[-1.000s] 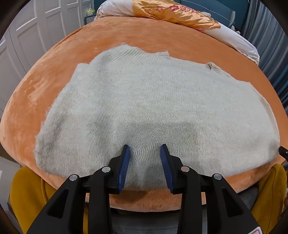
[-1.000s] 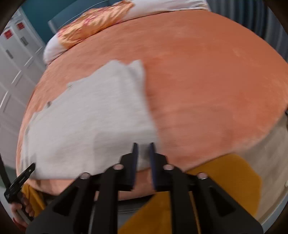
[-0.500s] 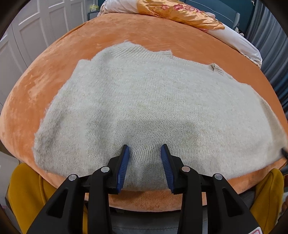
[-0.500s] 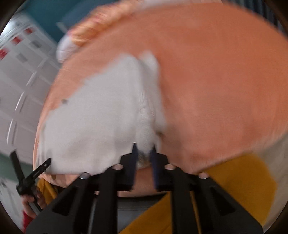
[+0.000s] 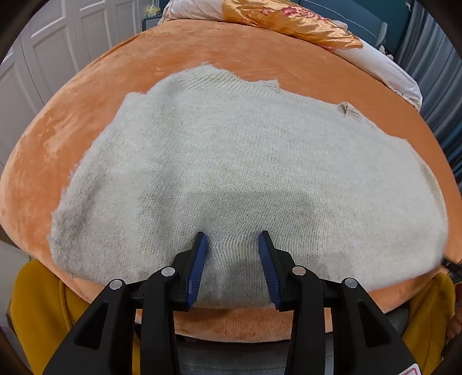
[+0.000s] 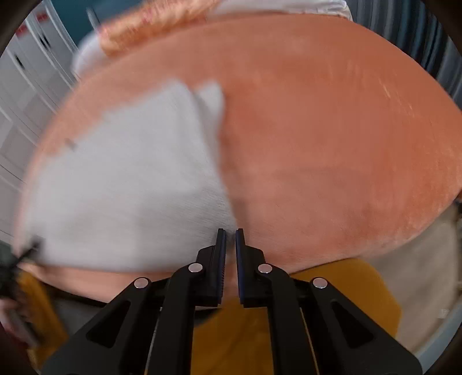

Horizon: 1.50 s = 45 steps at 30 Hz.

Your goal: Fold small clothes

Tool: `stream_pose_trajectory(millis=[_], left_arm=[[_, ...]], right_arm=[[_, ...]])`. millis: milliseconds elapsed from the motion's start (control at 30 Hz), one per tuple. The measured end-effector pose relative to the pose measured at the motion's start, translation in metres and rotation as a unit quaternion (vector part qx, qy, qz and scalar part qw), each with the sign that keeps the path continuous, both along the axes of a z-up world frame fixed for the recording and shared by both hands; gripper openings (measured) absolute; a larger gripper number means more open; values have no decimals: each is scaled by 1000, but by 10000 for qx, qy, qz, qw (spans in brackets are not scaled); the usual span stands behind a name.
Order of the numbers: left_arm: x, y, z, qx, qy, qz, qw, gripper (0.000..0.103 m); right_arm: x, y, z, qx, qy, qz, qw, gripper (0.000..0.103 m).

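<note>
A cream knitted sweater (image 5: 231, 173) lies spread flat on the orange plush bed cover (image 5: 245, 57), its hem at the near edge. My left gripper (image 5: 232, 238) is open, its blue pads over the middle of the hem. In the blurred right wrist view the sweater (image 6: 130, 187) is the pale patch at left. My right gripper (image 6: 230, 232) has its jaws nearly together at the sweater's near right corner; a bit of knit seems to sit between the pads.
A pillow with an orange floral cover (image 5: 291, 23) and a white quilt (image 5: 381, 69) lie at the bed's far end. White cupboard doors (image 5: 43, 63) stand left. The person's yellow garment (image 6: 317, 317) is just below the bed edge.
The right gripper swung onto the sweater's right corner, tugging the fabric, then settled lower with the corner flatter. The left gripper stayed open and crept slightly forward over the hem.
</note>
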<state>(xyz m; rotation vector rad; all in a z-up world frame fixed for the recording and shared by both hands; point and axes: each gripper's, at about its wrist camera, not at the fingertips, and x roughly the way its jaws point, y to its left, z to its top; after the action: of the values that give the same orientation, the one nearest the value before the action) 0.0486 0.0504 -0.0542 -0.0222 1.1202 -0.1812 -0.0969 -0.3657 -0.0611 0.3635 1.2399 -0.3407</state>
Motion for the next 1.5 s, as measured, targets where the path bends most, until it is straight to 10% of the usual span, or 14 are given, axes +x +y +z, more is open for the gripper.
stream_pose_trajectory(millis=[167, 333, 600, 867, 1267, 1500], left_arm=[[-5, 2, 3, -62, -54, -78, 9999, 38], [-7, -1, 2, 37, -150, -82, 9998, 39], [-13, 11, 13, -192, 12, -21, 9998, 43], [-31, 29, 27, 411, -162, 184, 9989, 66], [-24, 80, 23, 12, 99, 802, 9967, 73], [2, 118, 13, -1100, 371, 1609, 9801, 83]], right_arm=[[-15, 12, 52, 320, -905, -284, 9950, 8], [21, 91, 85, 560, -1175, 785, 9884, 8], [97, 204, 67, 727, -891, 2080, 9713, 8], [133, 242, 53, 693, -701, 2266, 9690, 8], [162, 242, 18, 708, -229, 2151, 9737, 7], [167, 245, 11, 631, -199, 2243, 9723, 6]])
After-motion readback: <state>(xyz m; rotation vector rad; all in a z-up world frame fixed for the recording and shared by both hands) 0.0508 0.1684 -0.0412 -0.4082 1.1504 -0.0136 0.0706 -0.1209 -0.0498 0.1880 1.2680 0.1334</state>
